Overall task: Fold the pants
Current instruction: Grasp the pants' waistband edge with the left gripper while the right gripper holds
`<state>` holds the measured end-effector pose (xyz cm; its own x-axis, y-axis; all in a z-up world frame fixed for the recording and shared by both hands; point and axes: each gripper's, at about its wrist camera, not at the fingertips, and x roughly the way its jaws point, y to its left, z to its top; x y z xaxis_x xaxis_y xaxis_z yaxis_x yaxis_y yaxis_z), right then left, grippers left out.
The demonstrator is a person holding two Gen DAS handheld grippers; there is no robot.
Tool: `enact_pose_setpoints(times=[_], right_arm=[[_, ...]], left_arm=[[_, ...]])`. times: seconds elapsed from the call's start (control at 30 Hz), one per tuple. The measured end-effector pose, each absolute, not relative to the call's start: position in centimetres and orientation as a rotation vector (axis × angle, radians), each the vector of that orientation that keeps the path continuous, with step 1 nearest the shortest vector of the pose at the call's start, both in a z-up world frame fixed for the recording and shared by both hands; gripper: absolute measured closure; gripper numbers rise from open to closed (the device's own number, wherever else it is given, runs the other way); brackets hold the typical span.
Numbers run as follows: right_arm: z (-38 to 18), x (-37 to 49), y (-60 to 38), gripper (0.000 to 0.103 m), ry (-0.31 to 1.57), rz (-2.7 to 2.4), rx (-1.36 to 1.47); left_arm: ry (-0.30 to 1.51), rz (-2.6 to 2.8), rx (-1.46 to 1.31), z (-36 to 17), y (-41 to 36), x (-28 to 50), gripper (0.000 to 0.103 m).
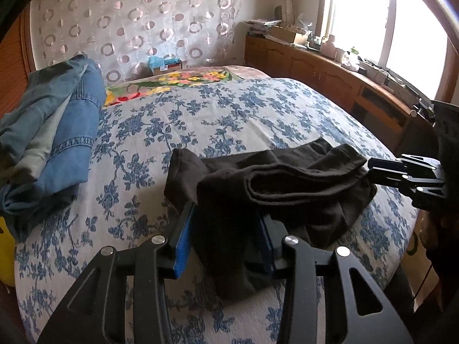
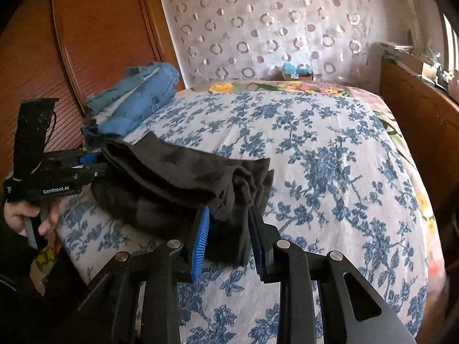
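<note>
Black pants lie folded in a thick bundle on the flowered bedspread, near its front edge. My left gripper stands open at the bundle's left end, with a fold of black cloth lying loosely between its blue pads. My right gripper is open at the other end of the pants, their gathered edge hanging between its pads. Each gripper shows in the other's view: the right gripper at the cloth's right tip, the left gripper held by a hand.
A pile of folded blue jeans sits at the bed's left side, against a wooden wardrobe. A cluttered wooden cabinet runs under the window on the right. A small cardboard box stands at the bed's far end.
</note>
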<state>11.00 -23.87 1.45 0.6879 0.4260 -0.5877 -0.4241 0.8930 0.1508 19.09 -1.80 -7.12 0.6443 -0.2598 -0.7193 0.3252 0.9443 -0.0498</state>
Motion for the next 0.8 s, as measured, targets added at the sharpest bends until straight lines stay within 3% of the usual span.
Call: enact_pose_setpoints(times=[0.8], right_arm=[[1.7, 15.5, -21.4, 0.070, 0.698, 0.458, -0.099]], left_arm=[[0.810, -0.293, 0.046, -6.8, -1.2, 22.5, 0.062]])
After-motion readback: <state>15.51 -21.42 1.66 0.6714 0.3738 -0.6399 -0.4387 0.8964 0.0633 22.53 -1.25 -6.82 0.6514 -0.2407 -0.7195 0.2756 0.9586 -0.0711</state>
